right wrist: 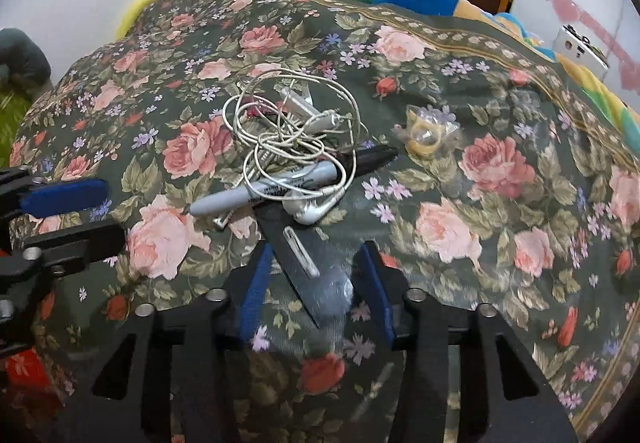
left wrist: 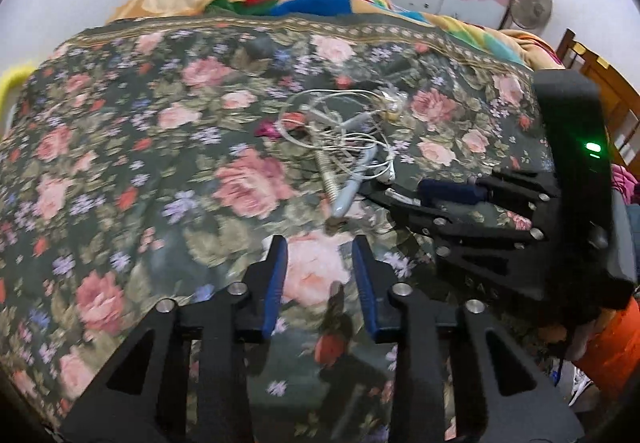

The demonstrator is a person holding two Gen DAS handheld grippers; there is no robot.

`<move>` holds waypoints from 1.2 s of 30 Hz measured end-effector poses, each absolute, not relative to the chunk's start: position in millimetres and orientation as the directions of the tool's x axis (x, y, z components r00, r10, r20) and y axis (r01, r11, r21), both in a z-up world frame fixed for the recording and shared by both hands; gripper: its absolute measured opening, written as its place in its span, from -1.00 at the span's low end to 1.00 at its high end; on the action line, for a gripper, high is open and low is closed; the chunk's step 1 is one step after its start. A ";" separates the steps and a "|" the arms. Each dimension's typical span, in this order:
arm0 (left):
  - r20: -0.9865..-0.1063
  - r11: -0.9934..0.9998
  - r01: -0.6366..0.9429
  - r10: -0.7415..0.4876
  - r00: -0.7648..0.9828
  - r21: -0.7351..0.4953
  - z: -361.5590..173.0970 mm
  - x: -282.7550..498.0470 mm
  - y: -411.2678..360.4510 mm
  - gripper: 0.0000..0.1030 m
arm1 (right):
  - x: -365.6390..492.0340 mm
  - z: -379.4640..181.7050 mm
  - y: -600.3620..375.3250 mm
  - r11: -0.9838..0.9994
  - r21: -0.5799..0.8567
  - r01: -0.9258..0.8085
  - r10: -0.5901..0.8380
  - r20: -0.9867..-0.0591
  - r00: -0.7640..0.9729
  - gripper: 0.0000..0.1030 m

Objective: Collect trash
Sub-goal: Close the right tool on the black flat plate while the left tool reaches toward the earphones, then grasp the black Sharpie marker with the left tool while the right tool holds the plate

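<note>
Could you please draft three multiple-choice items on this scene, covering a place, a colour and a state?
1. Where does the grey marker lie?
A. Tangled in the white earphone cable
B. On a chair
C. Inside a bin

2. What colour are the pads on the tool fingers?
A. Red
B. Blue
C. White

3. What is between the fingers of the left tool?
A. The marker, gripped
B. An earbud
C. Nothing, only the floral bedspread beneath

Key:
1 A, since loops of cable cross over the marker's barrel.
2 B, since both wrist views show blue strips on the inner finger faces.
3 C, since the gap shows only the rose print.
</note>
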State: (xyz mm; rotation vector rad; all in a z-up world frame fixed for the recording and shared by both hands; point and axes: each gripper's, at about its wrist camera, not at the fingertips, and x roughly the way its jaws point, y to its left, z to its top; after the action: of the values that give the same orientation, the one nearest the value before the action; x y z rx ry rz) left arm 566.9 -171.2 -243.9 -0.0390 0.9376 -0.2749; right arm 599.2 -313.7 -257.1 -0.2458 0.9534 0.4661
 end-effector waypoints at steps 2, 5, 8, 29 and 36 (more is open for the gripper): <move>-0.788 0.963 0.222 -0.255 0.561 -0.154 -247.5 574.5 -176.9 -0.43 | 594.7 -255.1 -317.2 0.878 0.025 -0.478 0.281 -0.835 0.472 -0.53; -0.778 0.957 0.229 -0.278 0.563 -0.176 -250.2 585.2 -183.5 -0.44 | 585.7 -255.5 -324.0 0.881 0.066 -0.468 0.306 -0.834 0.459 -0.54; -0.768 0.959 0.227 -0.275 0.578 -0.172 -251.4 593.2 -188.6 -0.48 | 574.6 -256.2 -332.0 0.893 0.066 -0.446 0.293 -0.836 0.464 -0.54; -0.805 0.931 0.319 -0.323 0.498 -0.176 -244.1 578.3 -211.2 -0.87 | 539.6 -257.0 -368.1 0.949 0.111 -0.296 0.245 -0.849 0.468 -0.54; -0.816 0.939 0.302 -0.299 0.494 -0.162 -257.9 614.3 -218.3 -0.65 | 532.5 -258.6 -364.9 0.947 0.079 -0.311 0.234 -0.834 0.500 -0.53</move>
State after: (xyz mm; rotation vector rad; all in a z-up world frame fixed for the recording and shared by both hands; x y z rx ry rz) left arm 614.3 -218.3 -257.9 0.0031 0.9891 -0.3647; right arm 532.5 -364.9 -258.6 -0.0847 0.9942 0.3297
